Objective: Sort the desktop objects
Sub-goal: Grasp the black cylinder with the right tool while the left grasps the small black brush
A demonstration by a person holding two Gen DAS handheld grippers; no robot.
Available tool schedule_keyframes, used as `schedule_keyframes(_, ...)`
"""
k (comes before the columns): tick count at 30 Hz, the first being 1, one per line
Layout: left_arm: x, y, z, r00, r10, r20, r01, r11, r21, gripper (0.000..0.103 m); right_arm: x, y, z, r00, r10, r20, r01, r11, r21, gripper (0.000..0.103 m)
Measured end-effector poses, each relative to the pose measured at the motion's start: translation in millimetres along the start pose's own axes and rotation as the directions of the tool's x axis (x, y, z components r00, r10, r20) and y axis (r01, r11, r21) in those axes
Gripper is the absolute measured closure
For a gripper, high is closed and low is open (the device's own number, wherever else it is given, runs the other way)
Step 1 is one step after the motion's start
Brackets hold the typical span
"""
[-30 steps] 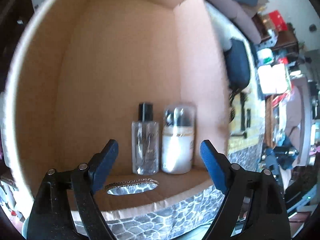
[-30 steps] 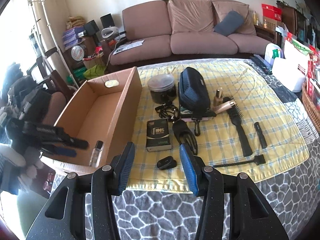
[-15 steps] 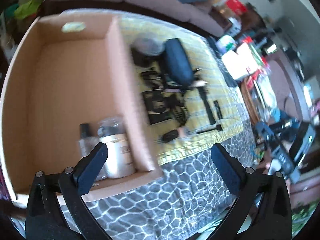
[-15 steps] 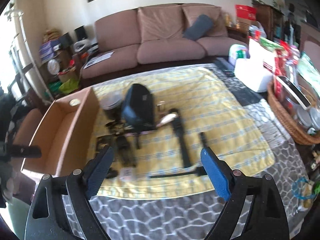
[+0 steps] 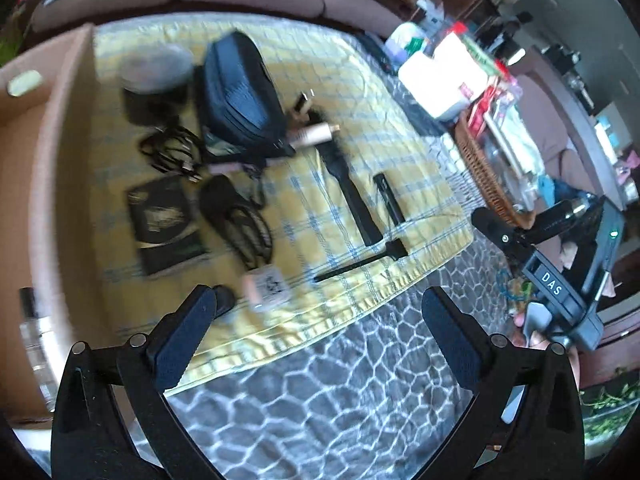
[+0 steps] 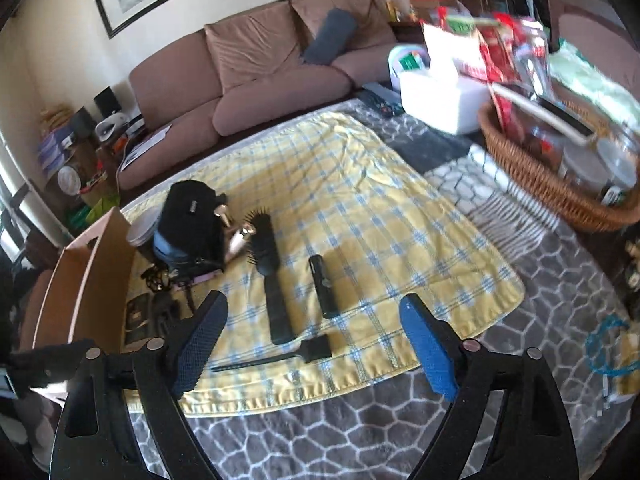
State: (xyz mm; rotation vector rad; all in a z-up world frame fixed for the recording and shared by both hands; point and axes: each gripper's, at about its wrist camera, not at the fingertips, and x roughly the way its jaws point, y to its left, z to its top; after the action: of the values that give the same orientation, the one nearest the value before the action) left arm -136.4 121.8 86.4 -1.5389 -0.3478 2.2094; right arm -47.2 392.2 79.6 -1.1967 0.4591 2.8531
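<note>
- The yellow checked cloth [image 6: 360, 216] lies over a grey patterned cover [image 6: 360, 436]; a brown sofa [image 6: 256, 68] stands at the far side.
- A cardboard box [image 5: 52, 184] sits at the cloth's left edge, with a clear bottle [image 5: 34, 336] upright in its near corner.
- A wicker basket [image 6: 532, 176] full of goods sits far right, off the cloth.
- A dark zip pouch [image 5: 236, 92] lies on the cloth's far left part, just beside a round lidded jar [image 5: 154, 68].
- A black hairbrush [image 6: 270, 276] lies mid-cloth, a black comb [image 6: 322, 286] just right of it, and a thin black brush [image 6: 288, 354] near the front hem.
- The left gripper [image 5: 316, 336] hangs over the near hem, jaws spread wide, nothing between them.
- The right gripper [image 6: 316, 344] hangs above the thin black brush, jaws wide and empty.
</note>
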Motion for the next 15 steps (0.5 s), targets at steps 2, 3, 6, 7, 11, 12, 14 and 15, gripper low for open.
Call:
schedule_keyframes(2, 17.0, -8.5, 2.0, 1.000, 0.023, -0.011, -0.023, 0.999, 0.025, 0.002, 14.0, -4.5, -2.1, 1.000, -0.004, -0.017, 0.004, 1.000, 0.006, 0.025)
schedule_keyframes(3, 25.7, -14.5, 2.3, 0.999, 0.036, -0.018, -0.035, 0.998, 0.053, 0.004, 18.8, -5.6, -2.0, 1.000, -0.003, -0.024, 0.003, 1.000, 0.005, 0.027)
schedule_keyframes(6, 52.3, -39.5, -1.8, 0.993, 0.112, -0.029, -0.103, 0.972, 0.209, 0.013, 38.6, -12.6, -1.2, 0.998, 0.002, -0.060, -0.003, 1.000, -0.008, 0.033)
schedule_keyframes(7, 59.2, -45.4, -3.6, 0.990, 0.135, -0.029, -0.124, 0.960, 0.250, 0.017, 43.6, -15.3, -0.1, 0.998, 0.000, -0.068, -0.001, 1.000, -0.011, 0.038)
schedule_keyframes(11, 94.3, -64.3, -10.4, 0.975, 0.217, -0.039, -0.185, 0.900, 0.395, 0.029, 66.9, -23.3, 4.9, 0.995, -0.004, -0.102, 0.002, 1.000, -0.017, 0.052)
schedule_keyframes(12, 99.7, -66.5, -11.2, 0.972, 0.231, -0.041, -0.194, 0.889, 0.415, 0.029, 72.0, -24.2, 5.4, 0.994, -0.001, -0.112, -0.001, 1.000, -0.019, 0.052)
schedule_keyframes(14, 110.3, -69.9, -12.5, 0.965, 0.258, -0.041, -0.213, 0.866, 0.452, 0.030, 80.9, -23.5, 6.5, 0.991, 0.011, -0.130, -0.015, 0.999, -0.029, 0.052)
schedule_keyframes(15, 114.5, -70.3, -12.3, 0.962, 0.268, -0.042, -0.219, 0.859, 0.462, 0.032, 86.1, -22.2, 7.0, 0.989, 0.018, -0.144, -0.024, 0.999, -0.039, 0.052)
